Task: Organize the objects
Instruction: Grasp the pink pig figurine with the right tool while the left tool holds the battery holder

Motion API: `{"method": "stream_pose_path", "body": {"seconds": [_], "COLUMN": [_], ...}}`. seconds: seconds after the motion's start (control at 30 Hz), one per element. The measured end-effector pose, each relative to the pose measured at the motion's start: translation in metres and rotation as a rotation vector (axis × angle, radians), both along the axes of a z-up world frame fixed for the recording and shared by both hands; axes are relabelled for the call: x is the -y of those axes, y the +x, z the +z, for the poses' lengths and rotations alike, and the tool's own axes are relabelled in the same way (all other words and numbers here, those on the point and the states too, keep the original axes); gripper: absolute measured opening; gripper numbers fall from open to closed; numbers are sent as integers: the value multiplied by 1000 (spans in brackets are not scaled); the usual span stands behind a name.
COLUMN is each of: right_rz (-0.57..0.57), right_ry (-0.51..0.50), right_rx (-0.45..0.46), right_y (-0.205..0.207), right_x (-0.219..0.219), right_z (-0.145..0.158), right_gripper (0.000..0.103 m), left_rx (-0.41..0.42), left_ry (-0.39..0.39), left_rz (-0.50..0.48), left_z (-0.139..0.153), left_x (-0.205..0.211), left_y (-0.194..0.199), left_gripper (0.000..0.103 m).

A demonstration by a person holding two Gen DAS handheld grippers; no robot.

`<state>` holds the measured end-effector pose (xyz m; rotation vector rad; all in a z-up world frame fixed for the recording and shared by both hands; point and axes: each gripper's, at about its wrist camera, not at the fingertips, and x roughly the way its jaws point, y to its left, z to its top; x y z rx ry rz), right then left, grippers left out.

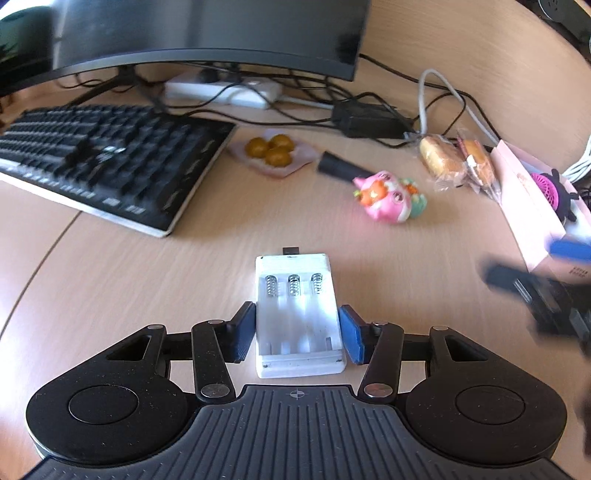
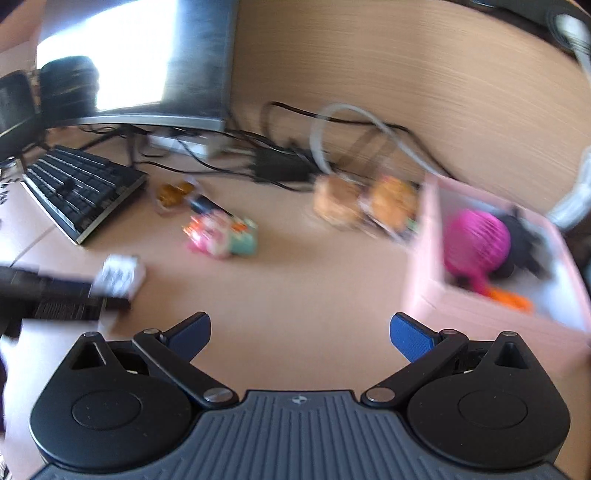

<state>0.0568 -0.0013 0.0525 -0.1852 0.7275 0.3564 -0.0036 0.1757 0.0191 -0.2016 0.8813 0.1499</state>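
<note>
My left gripper (image 1: 298, 334) is shut on a white battery charger (image 1: 297, 314) with three empty spring slots, its blue pads pressed on both sides, over the wooden desk (image 1: 147, 280). The charger shows blurred in the right wrist view (image 2: 120, 275) at the left. My right gripper (image 2: 300, 338) is open and empty above the desk, next to a pink box (image 2: 424, 288) holding a magenta ball (image 2: 474, 242) and a black toy (image 2: 524, 240). A pink animal toy (image 1: 389, 199) lies mid-desk; it also shows in the right wrist view (image 2: 218, 234).
A black keyboard (image 1: 99, 158) sits at the left under a monitor (image 1: 207, 33). A packet of brown sweets (image 1: 271, 149), wrapped buns (image 1: 448, 160), a black cylinder (image 1: 341, 168), a power strip (image 1: 221, 90) and cables (image 1: 436, 96) lie behind. The pink box (image 1: 532, 210) is right.
</note>
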Motion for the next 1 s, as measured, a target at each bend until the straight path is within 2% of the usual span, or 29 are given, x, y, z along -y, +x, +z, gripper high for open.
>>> {"method": "stream_pose_path", "body": {"seconds": [0.17, 0.37, 0.43, 0.5, 0.73, 0.77, 1.0], "right_rz": [74, 56, 61, 75, 105, 103, 23], "right_ry": [70, 88, 97, 96, 68, 67, 43], "right_rx": [-39, -94, -106, -122, -107, -105, -94], "right_y": [43, 90, 96, 95, 66, 61, 20], "right_x": [-48, -91, -95, -93, -63, -55, 6], "right_z": [-9, -26, -28, -28, -19, -16, 3], "right_gripper": [103, 103, 96, 75, 68, 61, 60], "left_rx": [-11, -17, -14, -13, -8, -6, 10], "left_ry": [28, 61, 70, 78, 70, 69, 60], "left_rz": [21, 17, 10, 8, -32, -44, -137], "left_z": [1, 1, 1, 1, 1, 0, -2], "left_x": [-2, -2, -2, -1, 5, 7, 27], "left_y": [-21, -32, -33, -32, -22, -22, -14], "left_gripper": [53, 53, 53, 53, 53, 53, 53]}}
